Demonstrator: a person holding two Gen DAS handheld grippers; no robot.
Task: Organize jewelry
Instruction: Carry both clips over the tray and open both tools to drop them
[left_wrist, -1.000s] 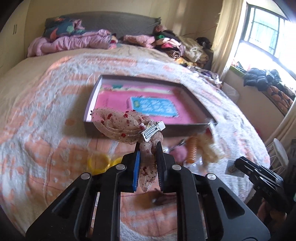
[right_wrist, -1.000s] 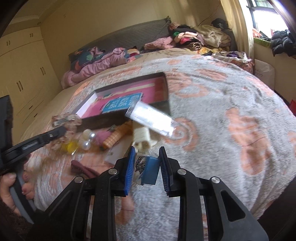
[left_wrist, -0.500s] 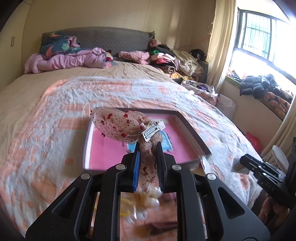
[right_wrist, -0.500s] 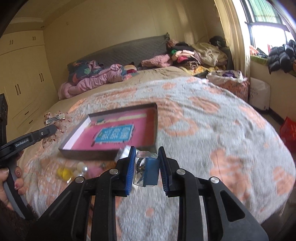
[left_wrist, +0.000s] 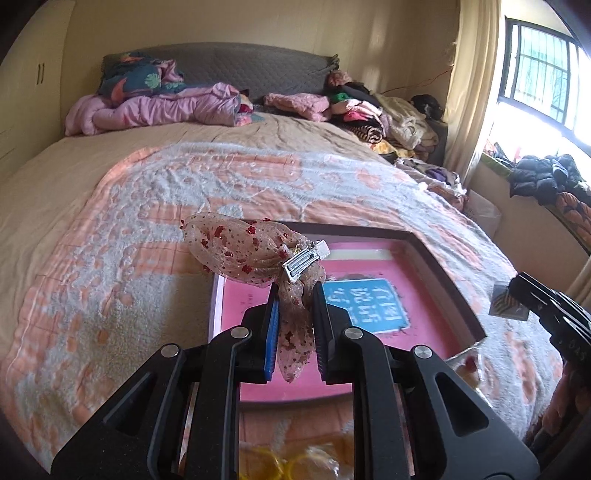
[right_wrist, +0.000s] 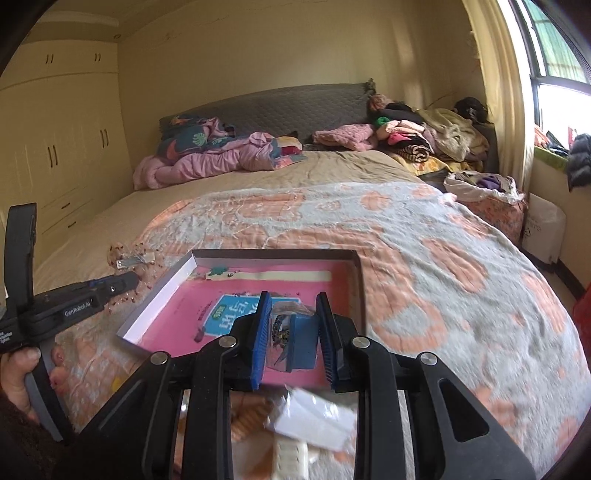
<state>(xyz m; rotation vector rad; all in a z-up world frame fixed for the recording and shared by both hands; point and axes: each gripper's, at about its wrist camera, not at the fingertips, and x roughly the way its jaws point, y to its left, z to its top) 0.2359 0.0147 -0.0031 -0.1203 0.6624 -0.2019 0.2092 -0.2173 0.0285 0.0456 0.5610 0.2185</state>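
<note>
Your hair bow (left_wrist: 243, 251) is sheer, glittery mesh cloth with a ridged, shiny metal clip (left_wrist: 304, 260). Your packet (right_wrist: 282, 338) is glossy clear plastic. The tray (left_wrist: 436, 266) looks like smooth matt cardboard. The blanket (left_wrist: 110, 288) is rough, nubby towelling. Both grippers are matt black plastic.

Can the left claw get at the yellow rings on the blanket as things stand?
Probably not yet. The left claw is shut on the sequinned bow clip, so its jaws are taken. The yellow rings lie low under it, nothing covering them; the bow would have to go into the pink box first.
</note>
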